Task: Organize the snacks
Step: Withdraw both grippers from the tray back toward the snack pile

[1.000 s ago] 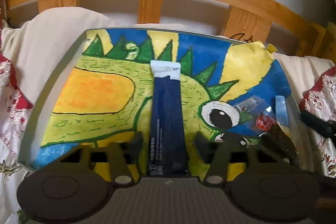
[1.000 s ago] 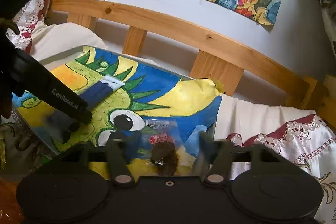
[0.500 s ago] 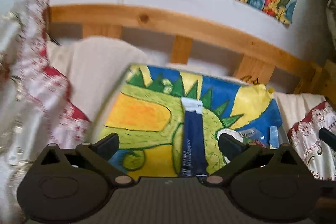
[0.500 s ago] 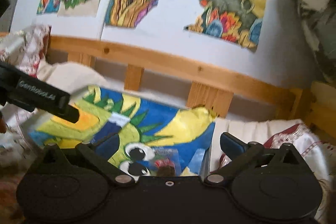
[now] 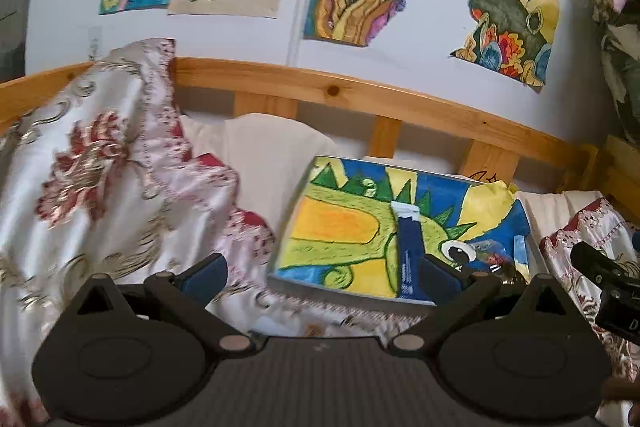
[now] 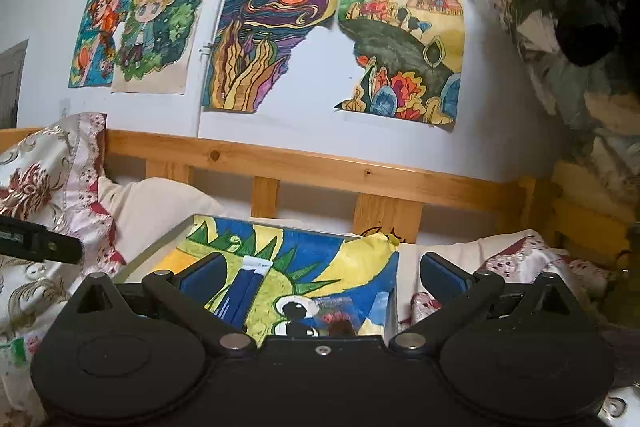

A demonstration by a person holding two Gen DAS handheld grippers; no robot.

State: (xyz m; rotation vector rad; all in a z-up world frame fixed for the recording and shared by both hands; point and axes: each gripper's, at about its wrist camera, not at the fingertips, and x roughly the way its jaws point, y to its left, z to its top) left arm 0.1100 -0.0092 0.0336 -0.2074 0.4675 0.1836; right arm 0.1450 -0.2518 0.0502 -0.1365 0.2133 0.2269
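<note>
A tray (image 5: 280,277) (image 6: 160,247) lined with a bright dinosaur drawing lies on the bed. A long dark blue snack packet with a white end (image 5: 408,247) (image 6: 244,287) lies on it. A small clear packet with a red label and a dark snack (image 6: 336,319) (image 5: 494,259) lies near the tray's right side. My left gripper (image 5: 322,277) is open and empty, pulled back from the tray. My right gripper (image 6: 322,277) is open and empty, also back from the tray.
A wooden bed rail (image 5: 360,99) (image 6: 320,167) runs behind the tray. A cream pillow (image 5: 272,151) and a flowered satin quilt (image 5: 100,163) lie to the left. More quilt (image 6: 520,259) lies to the right. Drawings (image 6: 272,35) hang on the wall.
Both grippers have opened, let go of their packets, and drawn back and up from the tray. The blue packet and the clear packet now lie on the tray.
</note>
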